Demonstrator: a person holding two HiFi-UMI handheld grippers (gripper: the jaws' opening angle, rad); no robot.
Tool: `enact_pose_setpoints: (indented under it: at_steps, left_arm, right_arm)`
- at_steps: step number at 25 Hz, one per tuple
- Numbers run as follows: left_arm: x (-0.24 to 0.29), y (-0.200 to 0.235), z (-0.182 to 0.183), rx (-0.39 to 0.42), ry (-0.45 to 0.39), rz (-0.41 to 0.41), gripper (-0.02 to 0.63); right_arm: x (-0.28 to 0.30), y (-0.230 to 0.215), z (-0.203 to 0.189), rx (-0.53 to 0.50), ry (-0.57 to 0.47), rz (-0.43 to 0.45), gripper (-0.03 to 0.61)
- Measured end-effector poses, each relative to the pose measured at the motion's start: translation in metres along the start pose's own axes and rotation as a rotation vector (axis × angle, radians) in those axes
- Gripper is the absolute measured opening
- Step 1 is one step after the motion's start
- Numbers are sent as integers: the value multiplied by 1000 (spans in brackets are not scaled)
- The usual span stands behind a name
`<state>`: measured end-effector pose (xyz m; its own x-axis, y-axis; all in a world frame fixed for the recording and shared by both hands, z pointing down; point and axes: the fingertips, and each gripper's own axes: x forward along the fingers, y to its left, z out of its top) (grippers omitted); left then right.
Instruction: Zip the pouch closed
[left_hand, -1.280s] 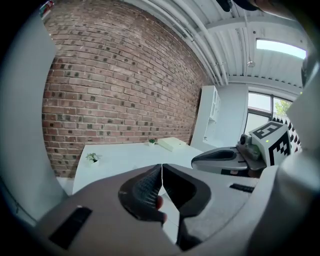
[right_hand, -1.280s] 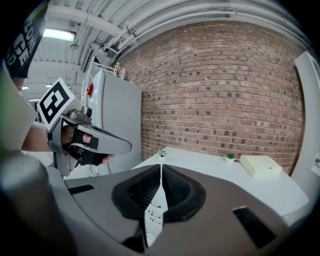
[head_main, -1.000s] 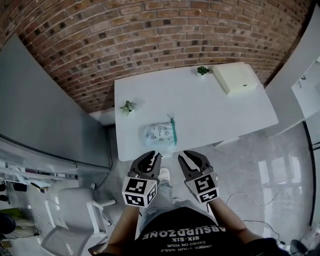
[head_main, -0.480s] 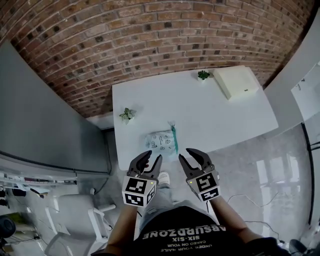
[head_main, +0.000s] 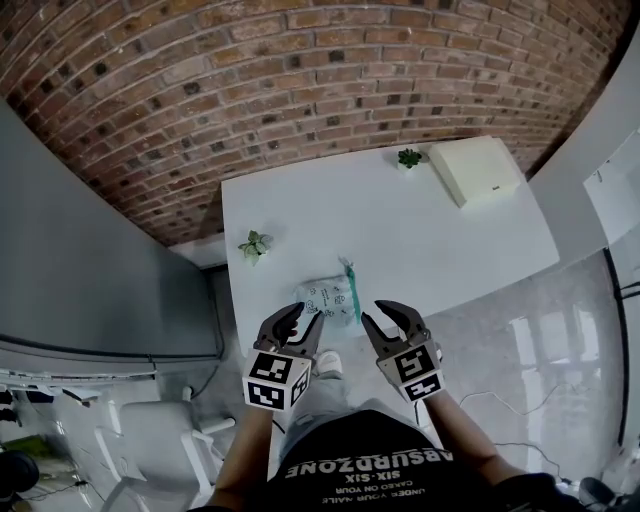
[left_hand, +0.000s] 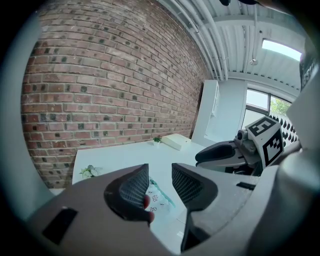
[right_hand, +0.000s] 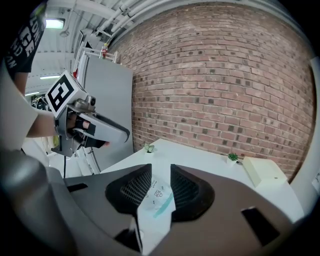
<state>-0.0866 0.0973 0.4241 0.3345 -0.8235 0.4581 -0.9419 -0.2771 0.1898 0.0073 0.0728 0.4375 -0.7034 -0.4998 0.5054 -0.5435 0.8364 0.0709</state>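
A pale patterned pouch (head_main: 328, 299) with a teal zip strip along its right side lies near the front edge of the white table (head_main: 400, 215). It also shows beyond the jaws as the pouch (left_hand: 159, 197) in the left gripper view and the pouch (right_hand: 159, 195) in the right gripper view. My left gripper (head_main: 297, 325) hangs just short of the table's front edge, left of the pouch, open and empty, its jaws having just been opening. My right gripper (head_main: 392, 322) is level with it to the right, also open and empty after its jaws opened.
A small potted plant (head_main: 254, 243) stands at the table's left edge, another plant (head_main: 408, 157) at the far side next to a flat cream box (head_main: 477, 170). A brick wall runs behind the table. A grey cabinet stands at the left, a white chair (head_main: 160, 440) below it.
Both grippers have moved forward toward the table's front edge and the pouch. Their jaws stand wider apart than a second ago.
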Motion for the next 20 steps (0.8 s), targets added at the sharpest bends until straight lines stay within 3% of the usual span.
enact_pose_setpoints:
  at_steps: [20]
  left_arm:
    - [98, 42, 4, 101, 191, -241, 126]
  right_arm:
    - [79, -49, -23, -144, 133, -21, 112]
